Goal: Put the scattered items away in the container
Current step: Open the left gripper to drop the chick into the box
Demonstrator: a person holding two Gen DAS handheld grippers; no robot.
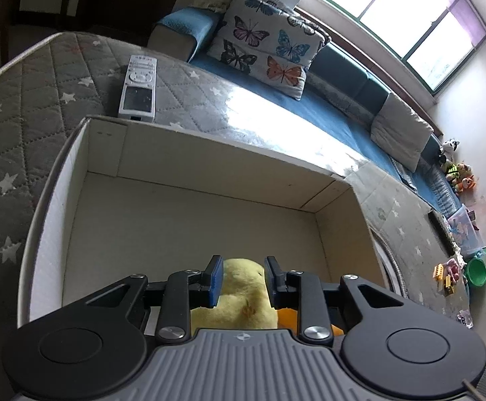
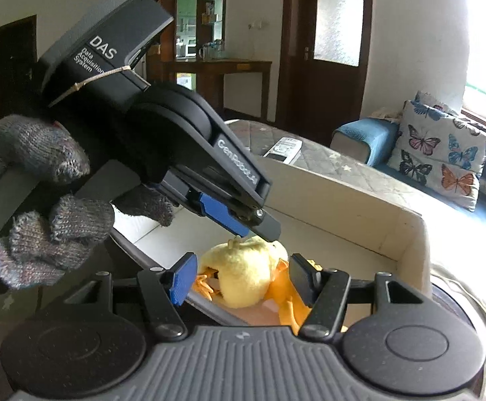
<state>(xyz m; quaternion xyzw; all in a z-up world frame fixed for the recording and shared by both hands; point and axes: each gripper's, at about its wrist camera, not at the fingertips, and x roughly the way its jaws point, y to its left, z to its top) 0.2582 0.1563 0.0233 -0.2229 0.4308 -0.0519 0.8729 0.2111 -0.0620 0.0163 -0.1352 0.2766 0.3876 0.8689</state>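
Left tongs [image 1: 241, 280] gripping yellow plush chick [image 1: 243, 297], upright, over box [image 1: 182, 140]

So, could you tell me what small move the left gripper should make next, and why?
Probably open the left gripper and lift away: its pads look closed on the yellow plush toy, which is already down inside the box.

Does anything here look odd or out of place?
Only the white remote, lying on the quilted cover outside the box. The yellow plush duck is already over the box, between the left gripper fingers.
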